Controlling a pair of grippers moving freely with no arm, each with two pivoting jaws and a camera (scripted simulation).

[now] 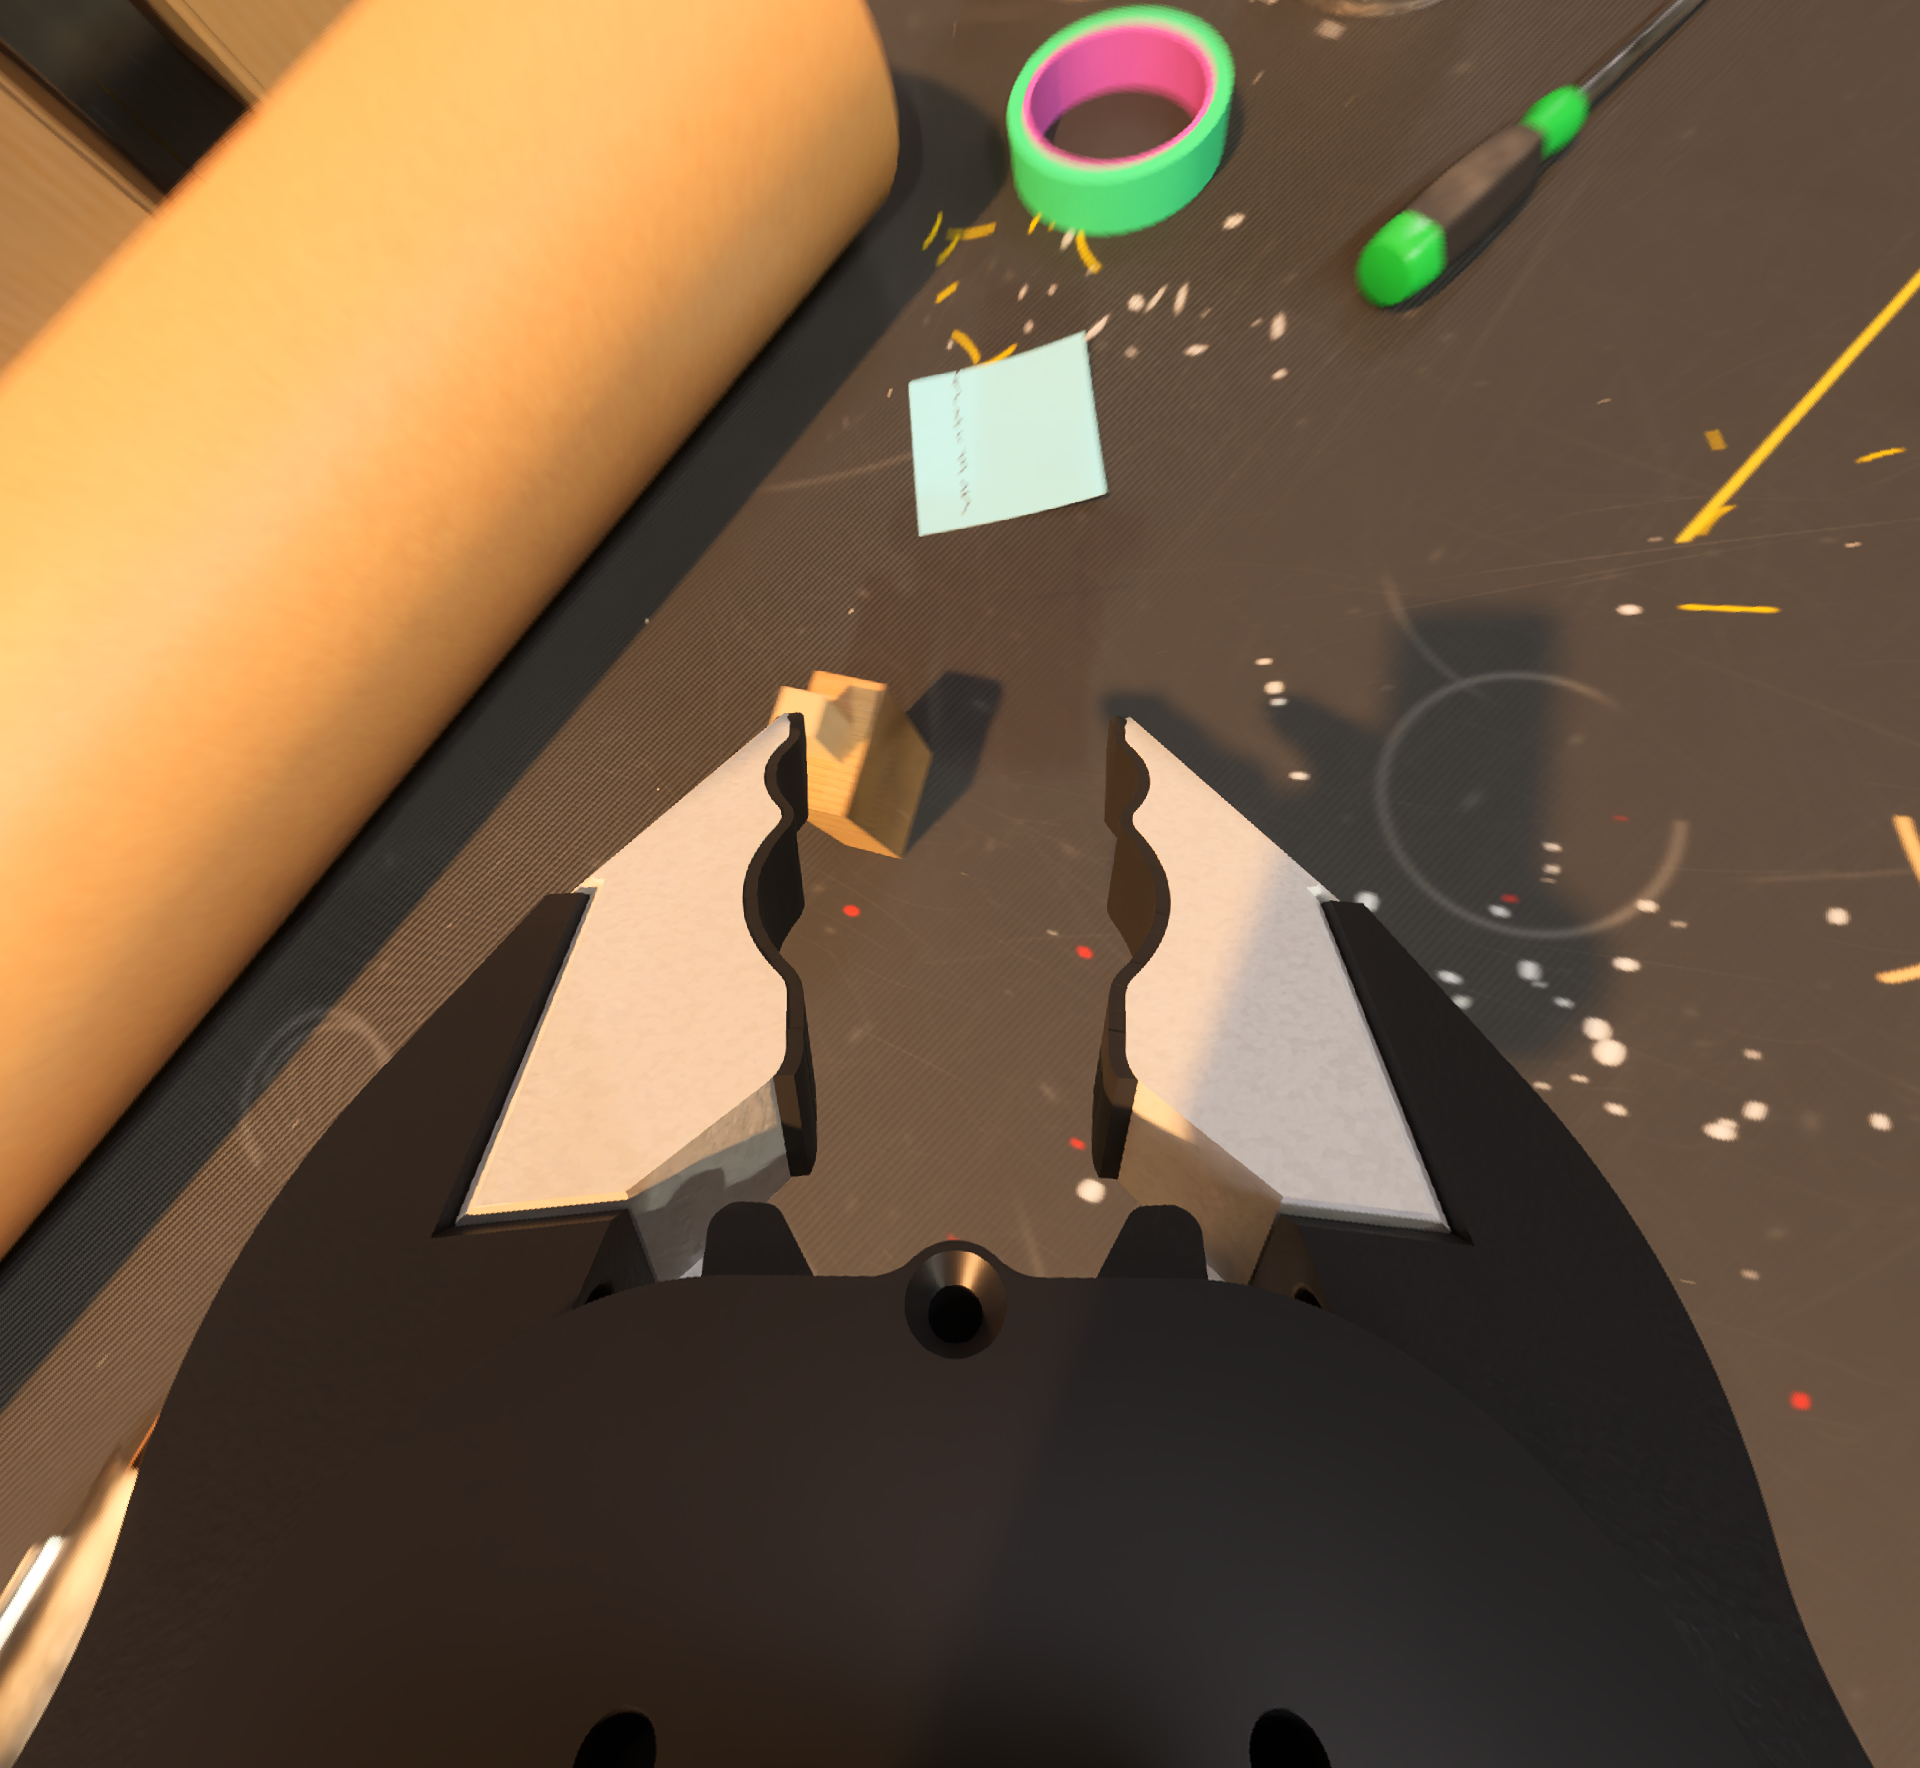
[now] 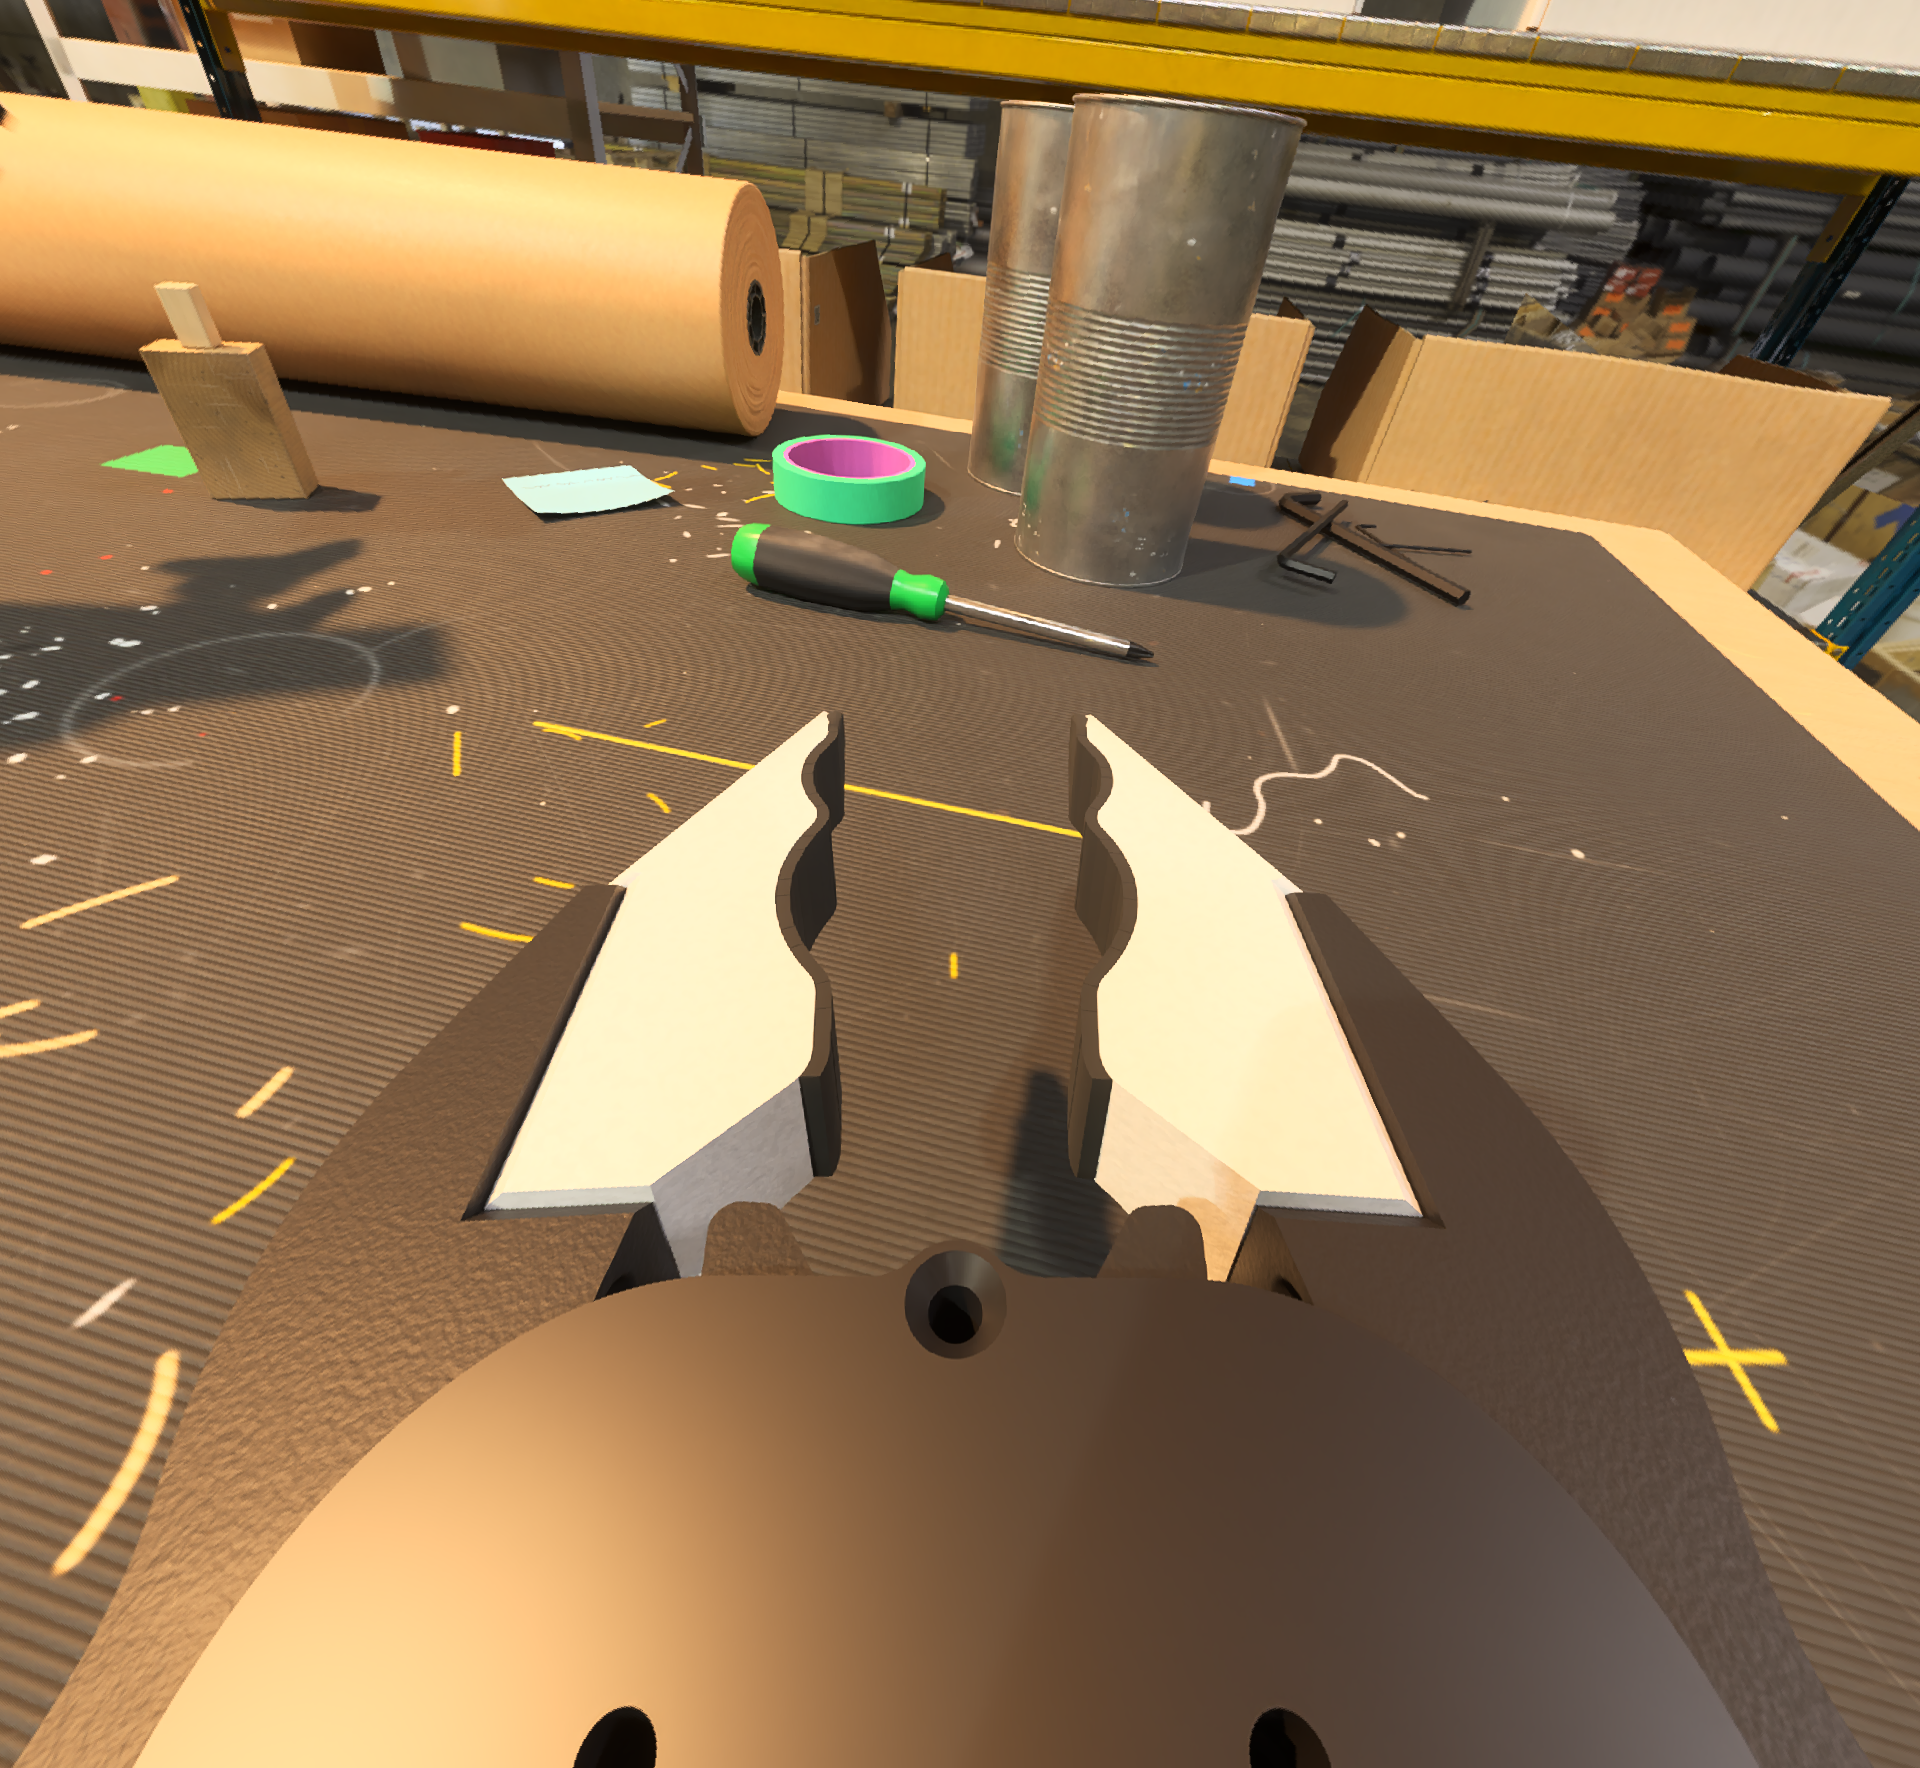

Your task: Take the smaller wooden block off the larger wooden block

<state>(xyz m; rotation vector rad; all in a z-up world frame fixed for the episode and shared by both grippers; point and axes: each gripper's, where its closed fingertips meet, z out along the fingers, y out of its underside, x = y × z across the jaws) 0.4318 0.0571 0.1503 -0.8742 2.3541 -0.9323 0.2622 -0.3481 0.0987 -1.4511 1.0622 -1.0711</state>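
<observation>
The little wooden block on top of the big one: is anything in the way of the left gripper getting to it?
Nothing visible blocks it. The left gripper is open above the mat, and the smaller wooden block atop the larger wooden block sits just past its left fingertip, slightly off centre. The brown paper roll lies alongside, apart.

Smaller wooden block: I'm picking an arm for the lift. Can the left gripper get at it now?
Probably yes: the open left gripper is above the smaller wooden block, which sits exposed atop the larger wooden block, slightly left of its fingers.
</observation>
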